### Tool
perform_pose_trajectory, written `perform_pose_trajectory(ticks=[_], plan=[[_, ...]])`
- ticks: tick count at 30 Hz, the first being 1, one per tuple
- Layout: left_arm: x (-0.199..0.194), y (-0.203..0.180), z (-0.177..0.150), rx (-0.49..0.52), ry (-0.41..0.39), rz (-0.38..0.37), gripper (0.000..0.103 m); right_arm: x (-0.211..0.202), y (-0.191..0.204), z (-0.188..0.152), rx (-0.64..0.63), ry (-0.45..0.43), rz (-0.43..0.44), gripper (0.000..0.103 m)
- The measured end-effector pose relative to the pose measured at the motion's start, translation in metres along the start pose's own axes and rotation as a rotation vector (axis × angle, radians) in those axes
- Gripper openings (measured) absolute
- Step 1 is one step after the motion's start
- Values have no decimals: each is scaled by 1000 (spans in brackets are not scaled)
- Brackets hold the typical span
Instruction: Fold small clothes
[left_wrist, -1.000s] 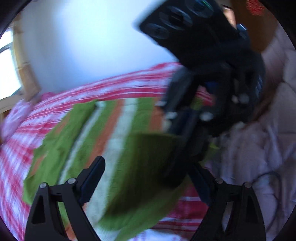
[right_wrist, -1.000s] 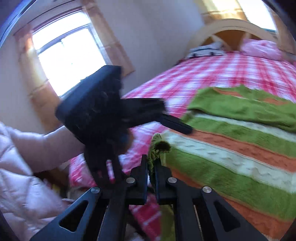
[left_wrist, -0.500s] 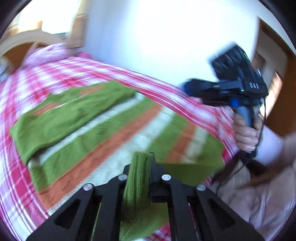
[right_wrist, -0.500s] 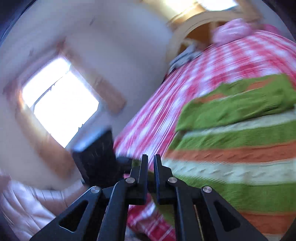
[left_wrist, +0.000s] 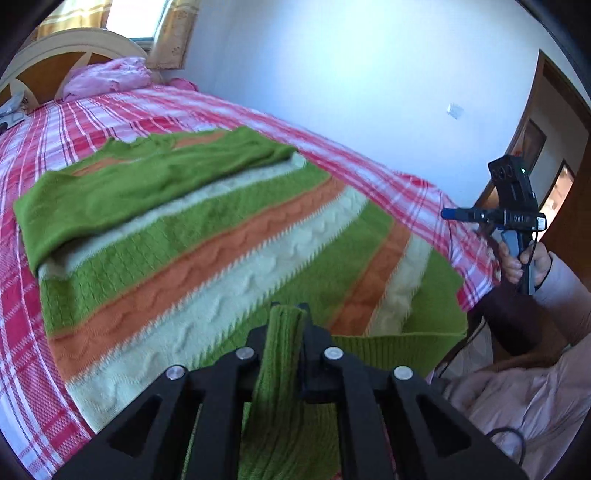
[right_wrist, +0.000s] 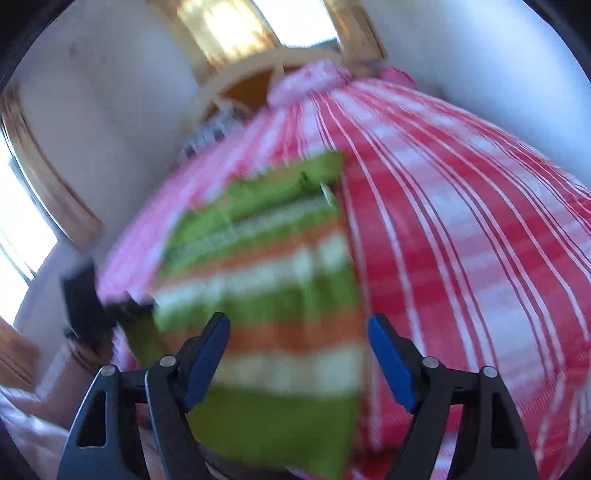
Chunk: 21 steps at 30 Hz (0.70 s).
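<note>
A small knitted sweater (left_wrist: 207, 236) with green, orange and cream stripes lies on the red-and-white checked bed (left_wrist: 110, 118), a green sleeve folded across its far part. My left gripper (left_wrist: 286, 314) is shut on the sweater's green ribbed hem and holds it raised at the near edge. My right gripper (right_wrist: 297, 332) is open and empty above the sweater (right_wrist: 266, 295), which is blurred in that view. In the left wrist view the right gripper (left_wrist: 448, 213) is held off the bed's right side.
A pink pillow (left_wrist: 107, 77) and a wooden headboard (left_wrist: 44, 62) are at the far end of the bed. A white wall runs behind the bed and a wooden door frame (left_wrist: 554, 155) stands at the right. The person's pale jacket sleeve (left_wrist: 535, 387) is at the lower right.
My right gripper let go of the sweater's hem, opened and swung away to the bed's right side. My left gripper closed on the green hem and holds it.
</note>
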<state>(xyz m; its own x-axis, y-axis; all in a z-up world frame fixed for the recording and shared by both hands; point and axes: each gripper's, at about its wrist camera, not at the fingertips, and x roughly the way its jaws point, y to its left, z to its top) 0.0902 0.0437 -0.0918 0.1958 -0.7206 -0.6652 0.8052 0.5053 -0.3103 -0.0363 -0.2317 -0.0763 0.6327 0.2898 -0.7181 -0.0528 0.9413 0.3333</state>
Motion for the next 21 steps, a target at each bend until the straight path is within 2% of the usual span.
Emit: perform_pose_trajectory(ticks=[2,4,6,9,14,17,18,19,20,21], plan=[[3,1,-4,1,29,-14,20,1,-4,-16,-8,37,1,68],[0,-2,-12,9,46,-23,45,4,-4,-35,-20,90,7,68],[-4,-7,-20,31,45,-21,57,7,1,-46,-57,126,-19,68],[-8,-15,-28,67,41,14,57,9,1,-61,-69,170,-59,68],[0,-18,-32,71,76,58,44,11,4,-68,-62,171,-70,68],[1,-17,-32,52,78,71,43,11,12,-72,-86,193,-67,66],[2,-19,-33,63,81,85,43,14,17,-72,-107,205,-80,60],[4,-23,-33,79,84,102,43,15,22,-74,-148,210,-122,48],[5,-26,-34,99,88,123,41,19,25,-73,-181,212,-166,42],[6,-30,-34,116,92,148,30,19,25,-73,-194,214,-201,26]])
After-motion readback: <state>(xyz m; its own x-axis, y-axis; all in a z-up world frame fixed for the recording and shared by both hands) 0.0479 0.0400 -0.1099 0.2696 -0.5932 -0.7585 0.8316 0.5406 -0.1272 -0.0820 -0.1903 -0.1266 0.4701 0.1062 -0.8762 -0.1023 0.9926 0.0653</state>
